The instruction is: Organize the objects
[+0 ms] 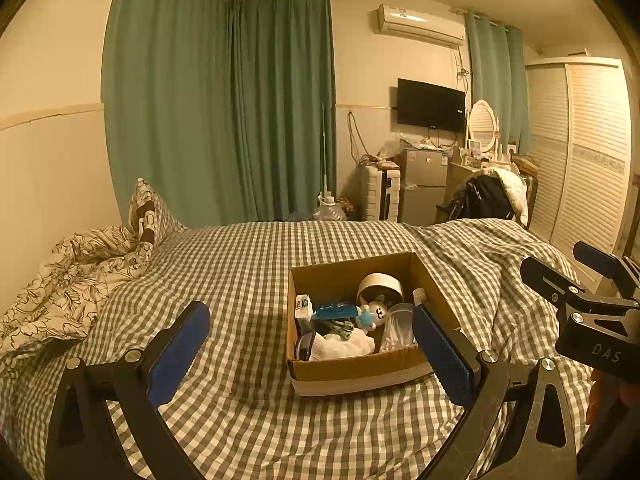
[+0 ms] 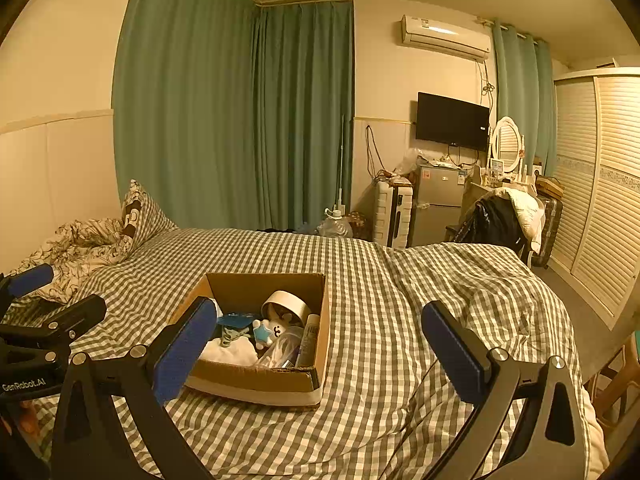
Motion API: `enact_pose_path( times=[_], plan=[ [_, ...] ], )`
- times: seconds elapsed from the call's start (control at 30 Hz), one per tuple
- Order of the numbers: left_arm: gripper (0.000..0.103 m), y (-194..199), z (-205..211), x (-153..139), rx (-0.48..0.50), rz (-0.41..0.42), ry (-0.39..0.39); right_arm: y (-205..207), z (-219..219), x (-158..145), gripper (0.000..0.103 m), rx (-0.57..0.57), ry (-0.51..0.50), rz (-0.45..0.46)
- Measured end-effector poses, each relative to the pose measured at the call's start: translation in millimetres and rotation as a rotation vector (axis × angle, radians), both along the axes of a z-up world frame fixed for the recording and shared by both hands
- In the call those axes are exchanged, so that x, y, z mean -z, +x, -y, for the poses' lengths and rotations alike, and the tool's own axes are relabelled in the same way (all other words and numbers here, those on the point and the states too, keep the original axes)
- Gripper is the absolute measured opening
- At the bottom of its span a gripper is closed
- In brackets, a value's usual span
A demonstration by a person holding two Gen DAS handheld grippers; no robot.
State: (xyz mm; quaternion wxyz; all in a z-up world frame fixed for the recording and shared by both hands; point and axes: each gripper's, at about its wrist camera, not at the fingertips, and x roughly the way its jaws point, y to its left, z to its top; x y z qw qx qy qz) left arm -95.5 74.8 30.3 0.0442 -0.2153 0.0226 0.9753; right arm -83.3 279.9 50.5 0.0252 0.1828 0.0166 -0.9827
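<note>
Cardboard box (image 1: 360, 368) on bed, ahead between both open tongs.

Open cardboard box (image 1: 360, 368) on checked bed, just ahead of left gripper (image 1: 312, 344), beside its right finger. Inside, jumbled: tape roll (image 1: 380, 286) at back, white-blue toy (image 1: 374, 314) mid, white socks (image 1: 344, 344) & clear plastic tub (image 1: 398, 326) in front.

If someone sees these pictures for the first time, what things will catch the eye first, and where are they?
An open cardboard box sits mid-bed on the checked bedspread, crammed with small things: a roll of tape, a white-and-blue plush toy, white socks. The left gripper and right gripper frame it, jaws wide apart and empty. Behind, green curtains cover the far wall.
</note>
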Motion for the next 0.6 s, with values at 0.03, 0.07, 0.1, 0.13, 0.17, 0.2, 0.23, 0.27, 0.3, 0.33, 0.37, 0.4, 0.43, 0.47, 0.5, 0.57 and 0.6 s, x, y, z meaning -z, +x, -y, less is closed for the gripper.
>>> enact_pose_path(
  times=[0.03,0.07,0.1,0.13,0.17,0.2,0.23,0.27,0.3,0.33,0.37,0.4,0.43,0.47,0.5,0.57,0.6],
  plan=[
    [0.103,-0.1,-0.1,0.2,0.0,0.0,-0.001,-0.2,0.1,0.6,0.103,-0.001,0.0,0.001],
    [0.103,0.0,-0.3,0.3,0.0,0.0,-0.001,-0.3,0.4,1.0,0.103,-0.003,0.0,0.002],
    [0.103,0.1,-0.6,0.4,0.001,0.0,0.0,-0.5,0.3,1.3,0.103,-0.004,0.0,0.002],
    [0.103,0.1,-0.7,0.5,0.001,0.0,-0.001,-0.8,0.0,1.9,0.103,-0.006,-0.001,0.004],
    [0.103,-0.3,-0.6,0.6,0.0,0.001,-0.001,-1.0,0.1,2.3,0.103,-0.007,-0.001,0.004],
    [0.103,-0.4,-0.6,0.7,0.0,0.002,-0.001,-1.2,0.4,2.9,0.103,-0.006,-0.002,0.004],
    [0.103,-0.6,-0.9,0.8,0.0,0.004,-0.001,-1.3,0.3,2.8,0.103,-0.006,-0.001,0.004],
    [0.103,-0.6,-0.8,0.9,0.0,0.004,-0.001,-1.3,0.3,2.8,0.103,-0.007,-0.001,0.005],
    [0.103,-0.7,-0.5,1.1,0.0,0.005,-0.001,-1.4,0.3,3.1,0.103,-0.007,-0.001,0.005],
    [0.103,-0.7,-0.4,1.1,0.001,0.004,-0.001,-1.4,0.3,2.7,0.103,-0.006,-0.001,0.004],
    [0.103,-0.8,-0.4,1.1,0.001,0.004,-0.001,-1.3,-0.1,2.9,0.103,-0.005,-0.002,0.005],
    [0.103,-0.7,-0.5,1.2,0.0,0.004,-0.001,-1.4,0.0,3.4,0.103,-0.003,-0.003,0.006],
    [0.103,-0.7,-0.5,1.3,0.0,0.004,0.0,-1.5,-0.2,3.7,0.103,-0.002,-0.004,0.006],
    [0.103,-0.9,-0.5,1.4,0.001,0.006,0.0,-1.5,-0.3,4.0,0.103,-0.002,-0.005,0.007],
    [0.103,-0.9,-0.8,1.8,0.003,0.006,0.0,-1.7,-0.3,4.5,0.103,-0.001,-0.005,0.009],
    [0.103,-0.9,-1.0,1.8,0.002,0.004,-0.002,-1.5,-0.4,4.9,0.103,0.001,-0.005,0.009],
    [0.103,-1.0,-1.6,2.0,0.0,0.002,-0.006,-1.5,-0.5,5.1,0.103,0.0,-0.005,0.009]
  ],
)
